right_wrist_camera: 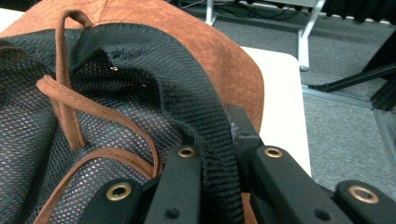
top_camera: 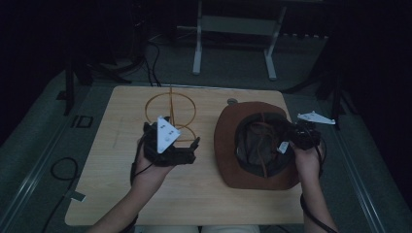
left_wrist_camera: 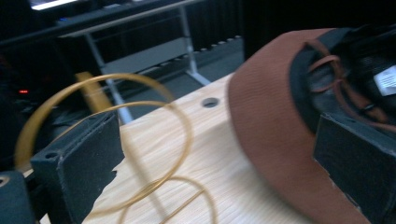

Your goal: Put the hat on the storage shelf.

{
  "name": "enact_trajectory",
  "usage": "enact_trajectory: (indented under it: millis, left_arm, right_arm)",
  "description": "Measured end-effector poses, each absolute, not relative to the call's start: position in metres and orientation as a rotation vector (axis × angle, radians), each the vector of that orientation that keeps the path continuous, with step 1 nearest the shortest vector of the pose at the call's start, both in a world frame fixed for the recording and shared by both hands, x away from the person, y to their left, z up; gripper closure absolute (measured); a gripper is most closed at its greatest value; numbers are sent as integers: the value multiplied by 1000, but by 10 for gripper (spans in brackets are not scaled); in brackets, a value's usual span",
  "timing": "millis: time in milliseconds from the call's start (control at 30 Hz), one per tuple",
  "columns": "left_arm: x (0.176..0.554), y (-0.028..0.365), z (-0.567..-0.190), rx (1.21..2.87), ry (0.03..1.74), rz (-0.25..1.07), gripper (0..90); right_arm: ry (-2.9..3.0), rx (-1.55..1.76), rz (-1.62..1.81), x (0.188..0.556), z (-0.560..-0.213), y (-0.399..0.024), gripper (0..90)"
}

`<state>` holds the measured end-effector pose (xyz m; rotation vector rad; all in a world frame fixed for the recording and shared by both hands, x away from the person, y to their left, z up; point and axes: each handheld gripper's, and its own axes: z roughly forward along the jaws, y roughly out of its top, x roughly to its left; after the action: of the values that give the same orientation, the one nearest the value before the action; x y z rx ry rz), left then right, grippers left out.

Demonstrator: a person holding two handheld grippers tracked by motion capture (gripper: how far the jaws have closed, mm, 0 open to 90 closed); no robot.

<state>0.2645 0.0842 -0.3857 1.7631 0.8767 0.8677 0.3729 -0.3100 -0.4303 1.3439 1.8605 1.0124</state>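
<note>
A brown wide-brimmed hat lies upside down on the right half of the wooden table, its black mesh lining and brown cord facing up. My right gripper is at the hat's right side. In the right gripper view its jaws are shut on the black mesh inner band. A gold wire stand rises at the table's back middle. My left gripper hovers in front of the stand, left of the hat. It is open, with nothing between its jaws; the wire stand and hat brim lie beyond.
A small round hole sits in the tabletop behind the hat. On the grey floor beyond the table stands a white metal frame. Cables trail at the back left and at the left of the table.
</note>
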Motion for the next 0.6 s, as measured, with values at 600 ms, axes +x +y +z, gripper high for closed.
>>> enact_trajectory:
  millis: [600]
  left_arm:
    - [338, -31, -436, 1890, 874, 732, 24]
  right_arm:
    - [1837, 1327, 1041, 364, -423, -304, 850]
